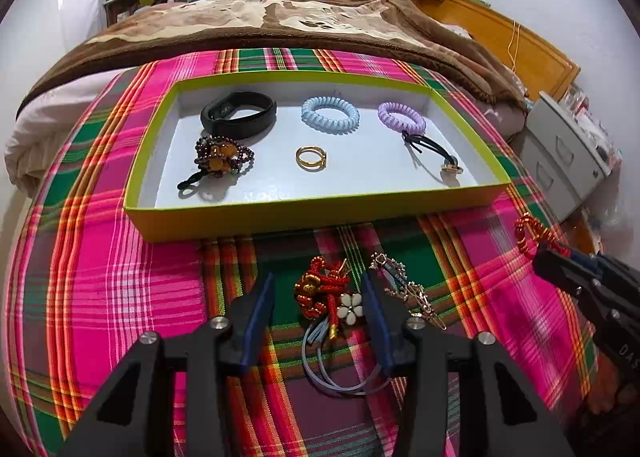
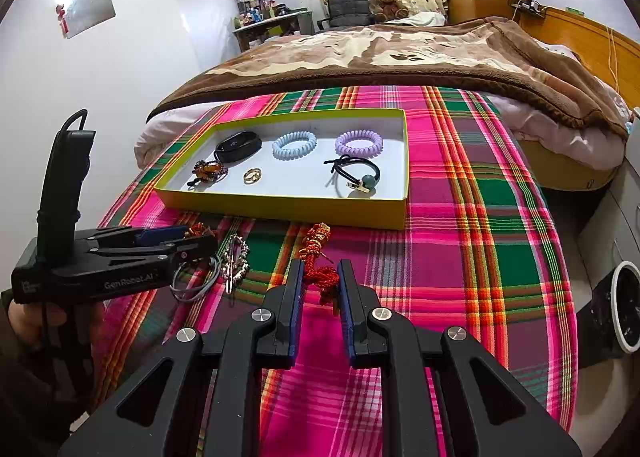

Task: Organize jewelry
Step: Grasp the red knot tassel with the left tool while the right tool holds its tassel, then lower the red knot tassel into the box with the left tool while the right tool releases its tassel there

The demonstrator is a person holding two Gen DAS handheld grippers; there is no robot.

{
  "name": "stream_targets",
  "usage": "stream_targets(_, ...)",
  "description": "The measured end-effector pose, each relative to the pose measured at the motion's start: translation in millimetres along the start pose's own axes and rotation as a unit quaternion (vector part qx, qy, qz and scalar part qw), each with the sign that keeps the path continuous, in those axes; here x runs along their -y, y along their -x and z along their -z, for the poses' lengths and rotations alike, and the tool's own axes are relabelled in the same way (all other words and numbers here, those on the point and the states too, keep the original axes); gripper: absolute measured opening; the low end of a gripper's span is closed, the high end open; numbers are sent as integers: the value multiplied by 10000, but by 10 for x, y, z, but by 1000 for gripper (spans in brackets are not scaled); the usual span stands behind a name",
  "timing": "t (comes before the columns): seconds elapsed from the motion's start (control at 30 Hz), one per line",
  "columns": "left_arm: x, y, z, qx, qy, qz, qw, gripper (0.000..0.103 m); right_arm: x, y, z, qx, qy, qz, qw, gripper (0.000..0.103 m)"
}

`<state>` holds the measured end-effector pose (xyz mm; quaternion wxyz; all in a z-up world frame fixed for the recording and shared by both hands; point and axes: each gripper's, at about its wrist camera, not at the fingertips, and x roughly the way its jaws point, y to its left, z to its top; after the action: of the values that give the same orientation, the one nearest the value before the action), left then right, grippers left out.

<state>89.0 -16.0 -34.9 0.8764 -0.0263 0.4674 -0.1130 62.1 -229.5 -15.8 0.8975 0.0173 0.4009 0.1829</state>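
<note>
A red beaded ornament with a white flower (image 1: 320, 291) lies on the plaid cloth between the fingers of my left gripper (image 1: 320, 293), whose jaws stand apart around it without pressing. Beside it lie a sparkly metal hair clip (image 1: 400, 285) and thin grey-blue bands (image 1: 344, 373). My right gripper (image 2: 321, 281) is shut on a red knotted cord charm (image 2: 320, 257), held above the cloth to the right. The yellow-green box (image 1: 320, 213) beyond holds a black band (image 1: 240, 113), blue coil tie (image 1: 330, 113), purple coil tie (image 1: 402, 117), gold ring (image 1: 311, 157) and other pieces.
The plaid cloth (image 1: 100, 277) covers the foot of a bed with a brown blanket (image 1: 280, 21) behind the box. A grey drawer unit (image 1: 560, 161) stands off the right edge. A hand holds the left gripper's handle (image 2: 52, 285) at the left.
</note>
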Motion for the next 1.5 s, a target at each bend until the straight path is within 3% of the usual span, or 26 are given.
stream_targets(0.03, 11, 3, 3, -14, -10, 68, 10000, 36, 8, 3, 0, 8, -15, -1, 10000, 17)
stream_targets(0.23, 51, 37, 6, 35, -102, -9, 9999, 26, 16, 25, -2, 28, -19, -5, 10000, 17)
stream_targets(0.87, -168, 381, -32, 557, 247, 72, 9981, 25, -36, 90, -82, 185, -111, -19, 9998, 17)
stream_targets(1.2, -302, 425, -274, 747, 291, 68, 9968, 25, -154, -62, -402, 279, -9, -46, 9996, 17)
stream_targets(1.5, -320, 268, -448, 687, 274, 121, 9972, 25, -146, -384, -700, 200, 67, 3, 9998, 17)
